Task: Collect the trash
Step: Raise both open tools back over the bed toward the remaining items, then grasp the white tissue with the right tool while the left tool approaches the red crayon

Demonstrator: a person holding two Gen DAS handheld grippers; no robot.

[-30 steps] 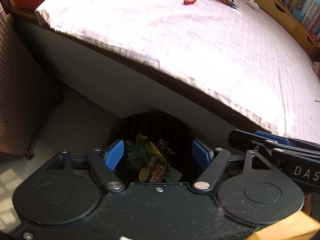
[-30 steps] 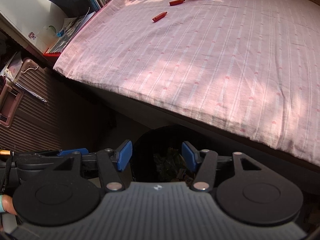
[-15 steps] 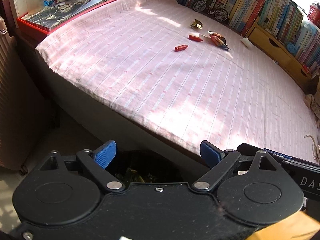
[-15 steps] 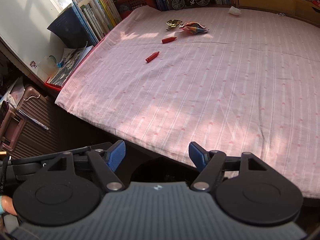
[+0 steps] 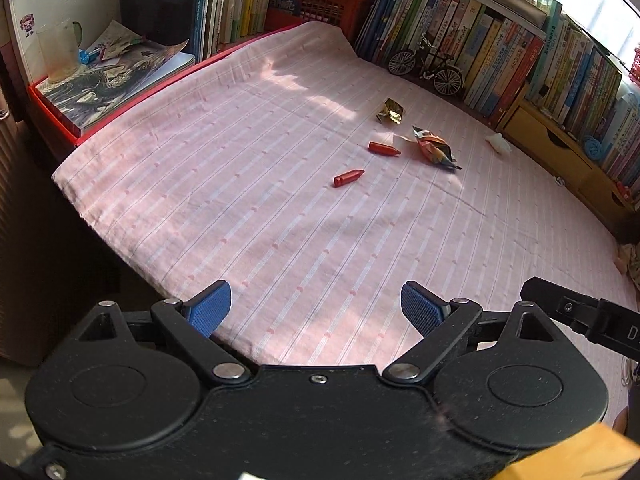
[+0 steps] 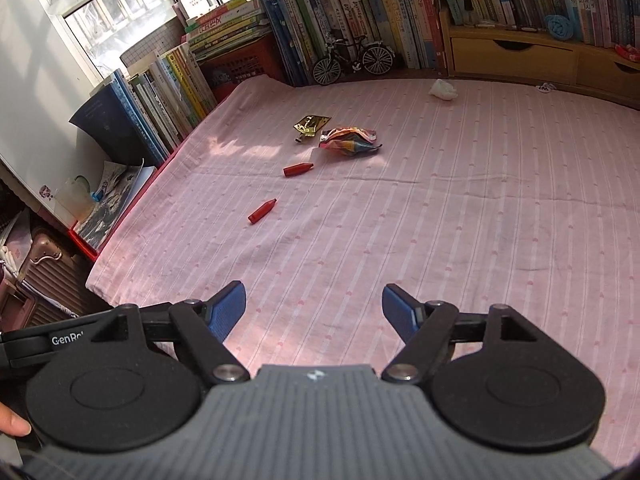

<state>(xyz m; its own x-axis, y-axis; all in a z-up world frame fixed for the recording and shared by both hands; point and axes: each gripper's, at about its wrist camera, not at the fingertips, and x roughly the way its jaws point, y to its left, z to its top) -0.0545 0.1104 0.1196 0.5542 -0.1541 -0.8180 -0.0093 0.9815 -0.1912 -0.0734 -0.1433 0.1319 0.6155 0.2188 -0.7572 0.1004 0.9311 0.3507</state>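
Five scraps lie far across the bed [image 6: 460, 240]: two red caps [image 6: 262, 211], wrappers (gold, colourful), a tissue. Both my hand-held grippers [image 5: 316, 308] [image 6: 314, 306] hang wide open and empty, ready to reach.

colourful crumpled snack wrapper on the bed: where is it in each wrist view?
Left wrist: the colourful wrapper is upper right of centre, just right of the farther red tube.
Right wrist: the colourful wrapper is above centre, up and right of the same tube.
Shared landmark: the model bicycle by the books beyond it; the gold wrapper lies between.
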